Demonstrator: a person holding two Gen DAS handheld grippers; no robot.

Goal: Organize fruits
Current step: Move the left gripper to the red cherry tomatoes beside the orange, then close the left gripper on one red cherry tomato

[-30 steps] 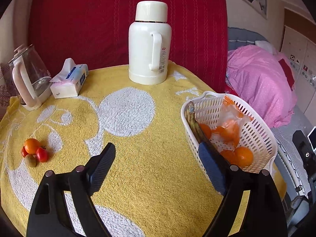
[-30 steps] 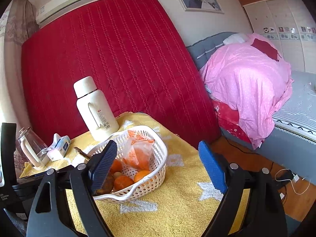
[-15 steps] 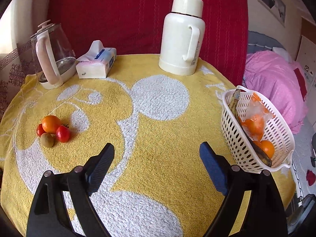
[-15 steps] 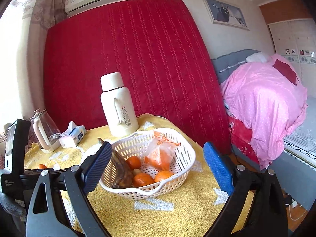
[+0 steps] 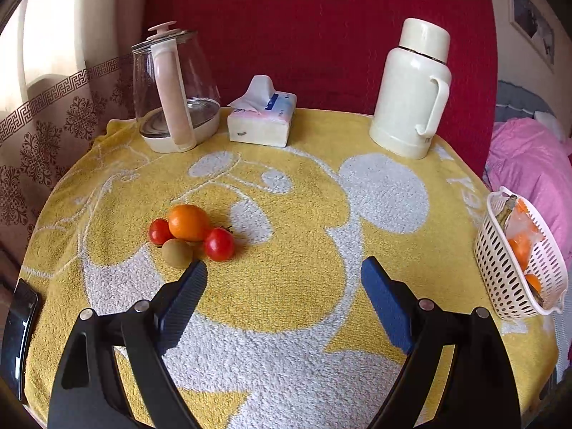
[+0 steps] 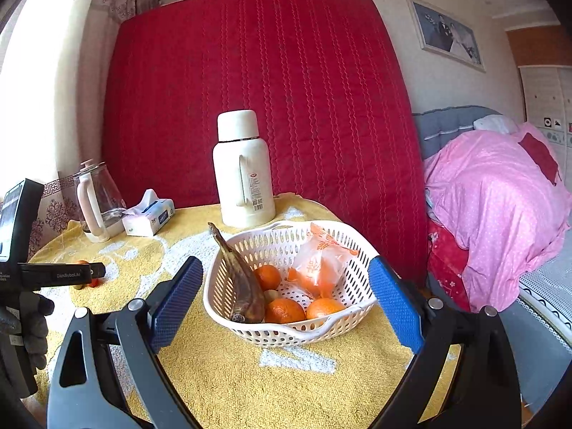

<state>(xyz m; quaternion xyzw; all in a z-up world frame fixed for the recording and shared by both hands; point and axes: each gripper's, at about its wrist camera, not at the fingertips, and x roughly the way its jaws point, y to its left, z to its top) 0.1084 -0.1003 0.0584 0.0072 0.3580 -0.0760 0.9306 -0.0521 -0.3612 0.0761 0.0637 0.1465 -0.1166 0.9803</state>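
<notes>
On the yellow towel an orange (image 5: 188, 222), two red tomatoes (image 5: 219, 243) and a brown kiwi (image 5: 177, 253) lie in a tight cluster. My left gripper (image 5: 284, 268) is open and holds nothing; its left fingertip is just short of the kiwi. The white perforated basket (image 6: 286, 332) holds a dark banana (image 6: 243, 286), several oranges (image 6: 284, 310) and a plastic bag of fruit (image 6: 318, 264). My right gripper (image 6: 286, 264) is open, with the basket framed between its fingers but untouched. In the left wrist view the basket (image 5: 514, 279) sits at the table's right edge.
A cream thermos (image 5: 411, 89), a tissue box (image 5: 262, 114) and a glass kettle (image 5: 175, 89) stand along the table's back edge against a red mattress. A dark phone (image 5: 18, 336) lies at the left edge. A bed with pink bedding (image 6: 500, 214) is to the right.
The left wrist view swung left: the fruit cluster came from the far left to just ahead of its left finger, the basket slid to the right edge. The right gripper's jaws widened and its view levelled.
</notes>
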